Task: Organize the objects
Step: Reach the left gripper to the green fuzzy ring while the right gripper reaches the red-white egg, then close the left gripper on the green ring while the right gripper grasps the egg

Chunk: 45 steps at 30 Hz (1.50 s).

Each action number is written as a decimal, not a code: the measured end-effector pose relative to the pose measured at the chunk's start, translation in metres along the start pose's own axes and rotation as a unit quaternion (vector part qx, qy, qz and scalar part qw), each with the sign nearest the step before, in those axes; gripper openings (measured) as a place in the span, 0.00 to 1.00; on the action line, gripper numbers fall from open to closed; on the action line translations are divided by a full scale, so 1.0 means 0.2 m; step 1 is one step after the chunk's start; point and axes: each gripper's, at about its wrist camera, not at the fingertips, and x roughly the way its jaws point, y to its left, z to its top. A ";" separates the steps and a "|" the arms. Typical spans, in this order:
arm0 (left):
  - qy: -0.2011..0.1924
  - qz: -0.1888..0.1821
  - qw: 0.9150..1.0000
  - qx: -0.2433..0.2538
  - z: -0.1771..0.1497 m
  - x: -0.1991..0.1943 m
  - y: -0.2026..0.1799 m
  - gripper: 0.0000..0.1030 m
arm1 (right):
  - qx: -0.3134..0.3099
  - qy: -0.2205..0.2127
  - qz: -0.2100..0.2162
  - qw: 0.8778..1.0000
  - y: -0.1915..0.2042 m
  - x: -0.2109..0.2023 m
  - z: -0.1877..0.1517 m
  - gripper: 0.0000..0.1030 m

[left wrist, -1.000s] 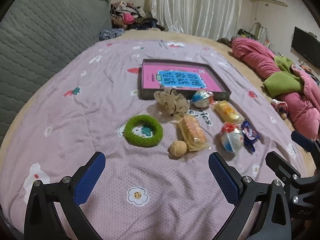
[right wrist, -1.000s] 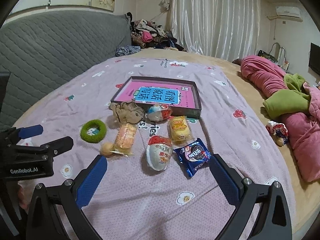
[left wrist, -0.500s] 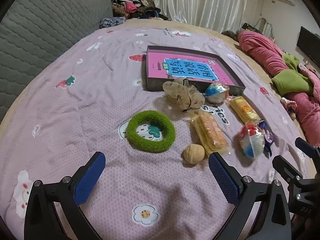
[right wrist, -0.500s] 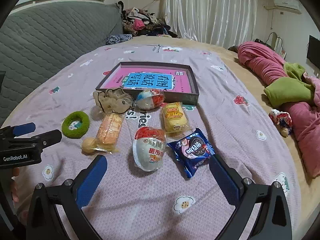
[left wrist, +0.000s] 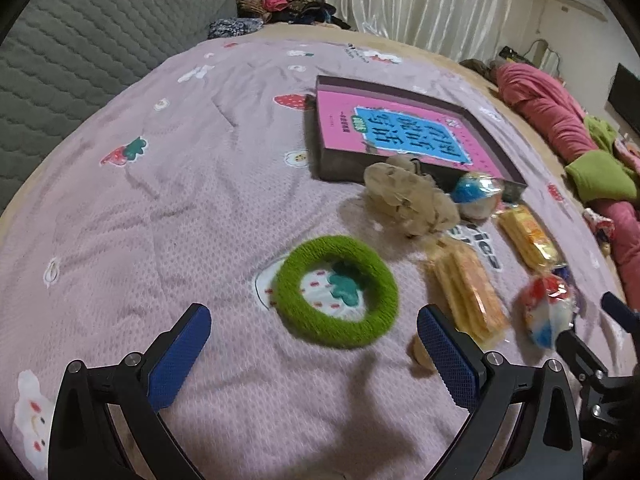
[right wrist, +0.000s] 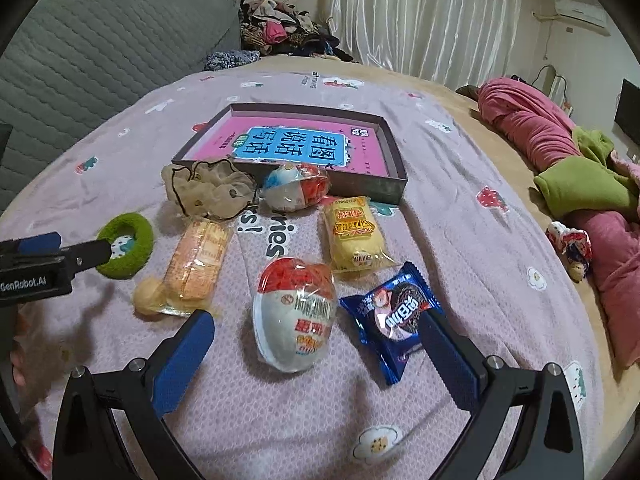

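1. on the lilac bedspread (left wrist: 168,184), a green fuzzy ring (left wrist: 336,290) is seen lying flat, framed between the wide-apart blue pads of the left gripper (left wrist: 314,350); nothing is held, and the ring is not touched.
2. just right of the ring, an orange wafer pack (left wrist: 466,290) is laid, with a walnut (left wrist: 420,354) partly hidden behind the left gripper's right pad.
3. in the right wrist view, a large red-and-white wrapped egg (right wrist: 294,312) is framed between the spread fingers of the right gripper (right wrist: 316,354), which is empty too.
4. a blue cookie packet (right wrist: 394,316) is found just right of that egg, its near edge overlapped by the right pad.
5. beyond these, a yellow snack pack (right wrist: 354,236), a smaller wrapped egg (right wrist: 296,190) and a beige scrunchie (right wrist: 208,192) are ranged near the front wall of a shallow dark box (right wrist: 394,168), in which a pink book (right wrist: 296,146) is lying.
6. at the bed's right edge, pink and green bedding (right wrist: 568,160) is heaped.
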 end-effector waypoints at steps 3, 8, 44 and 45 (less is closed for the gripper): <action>0.001 0.018 1.000 0.001 0.03 0.05 0.01 1.00 | -0.005 0.005 -0.010 1.000 0.00 0.04 0.01 1.00; 0.019 0.030 0.999 -0.002 0.06 0.17 0.05 0.98 | -0.014 0.017 -0.021 1.000 0.02 0.10 0.02 0.95; 0.019 0.010 0.999 0.038 0.05 0.21 -0.05 0.10 | -0.042 0.021 0.003 0.999 0.09 0.12 0.02 0.52; 0.018 0.009 0.999 0.038 0.05 0.20 -0.05 0.10 | -0.039 0.019 0.005 0.999 0.09 0.11 0.02 0.52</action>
